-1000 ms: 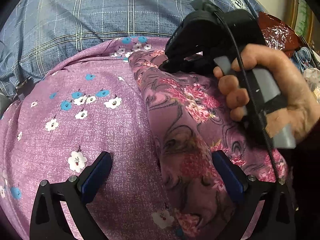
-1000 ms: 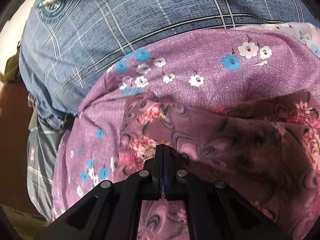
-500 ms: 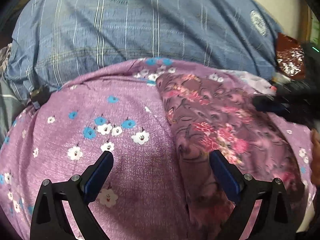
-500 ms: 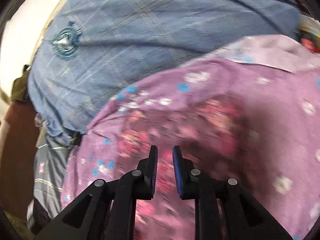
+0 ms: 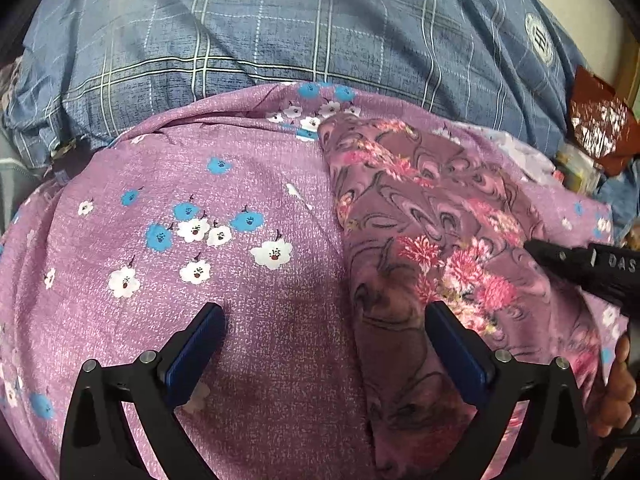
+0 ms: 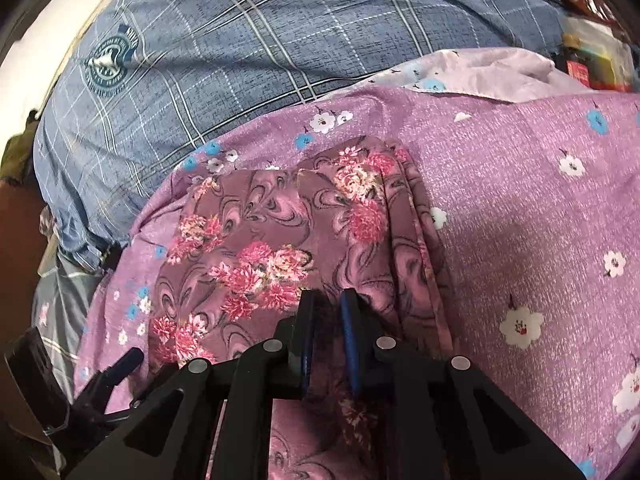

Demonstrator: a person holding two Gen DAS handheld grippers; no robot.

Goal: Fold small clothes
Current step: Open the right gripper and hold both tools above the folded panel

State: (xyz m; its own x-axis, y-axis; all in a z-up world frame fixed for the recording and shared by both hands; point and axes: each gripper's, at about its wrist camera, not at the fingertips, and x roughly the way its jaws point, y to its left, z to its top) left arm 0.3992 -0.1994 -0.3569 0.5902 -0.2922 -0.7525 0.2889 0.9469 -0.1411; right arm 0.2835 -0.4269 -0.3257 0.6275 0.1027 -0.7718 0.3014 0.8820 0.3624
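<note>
A folded mauve garment (image 5: 432,216) with pink flowers and dark swirls lies on a purple bedsheet (image 5: 200,280) printed with white and blue blossoms. My left gripper (image 5: 323,310) hangs open and wide over the garment's left edge, its right finger above the cloth and its left finger above the sheet. The right gripper (image 6: 329,296) hovers over the garment's (image 6: 272,240) near part. Its jaws are closing with a narrow gap, and no cloth is pinched between them. In the left wrist view the right gripper's tip (image 5: 580,264) shows at the right edge, above the garment.
A blue plaid quilt (image 5: 280,20) bulges behind the sheet. A dark red packet (image 5: 596,128) and small clutter lie at the far right. A person's hand (image 5: 616,400) shows at the lower right edge. Right of the garment is bare purple sheet (image 6: 520,220).
The right gripper let go of the garment, its jaws parted, and it drew back to the right. The garment now lies flat. The left gripper shifted slightly and stayed open.
</note>
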